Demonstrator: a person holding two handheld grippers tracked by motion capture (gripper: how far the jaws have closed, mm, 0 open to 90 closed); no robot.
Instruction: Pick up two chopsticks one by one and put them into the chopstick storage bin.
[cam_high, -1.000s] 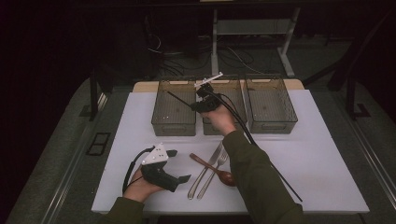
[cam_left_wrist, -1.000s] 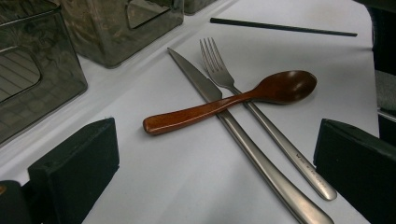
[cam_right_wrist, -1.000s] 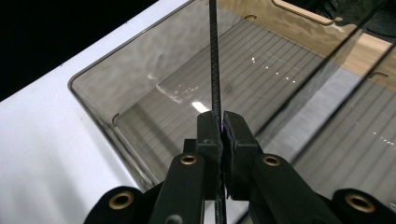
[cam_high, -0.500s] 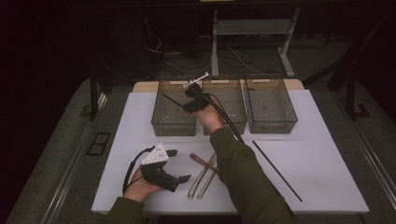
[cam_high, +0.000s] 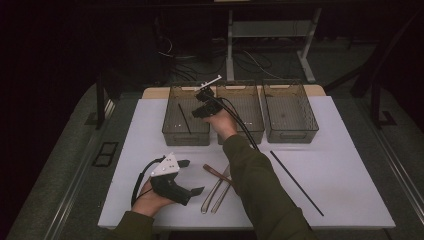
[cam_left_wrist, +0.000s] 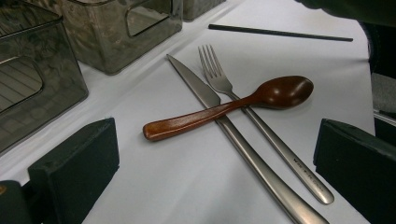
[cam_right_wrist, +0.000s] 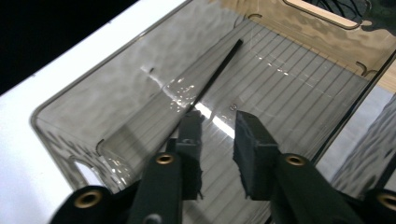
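Black chopstick (cam_right_wrist: 212, 77) is lying loose inside the leftmost clear bin (cam_high: 186, 135), leaning against the bin wall, free of the pads. Right hand-held gripper (cam_right_wrist: 217, 140) is hovering over that bin; its jaws have just been opening, now part-spread with nothing between them. Left hand-held gripper (cam_left_wrist: 215, 163) is resting on the white counter (cam_high: 345, 150), jaws wide, empty, facing the wooden spoon (cam_left_wrist: 233, 105), knife (cam_left_wrist: 233, 135) and fork (cam_left_wrist: 261, 130). Second chopstick (cam_high: 296, 182) is lying on the counter, well apart.
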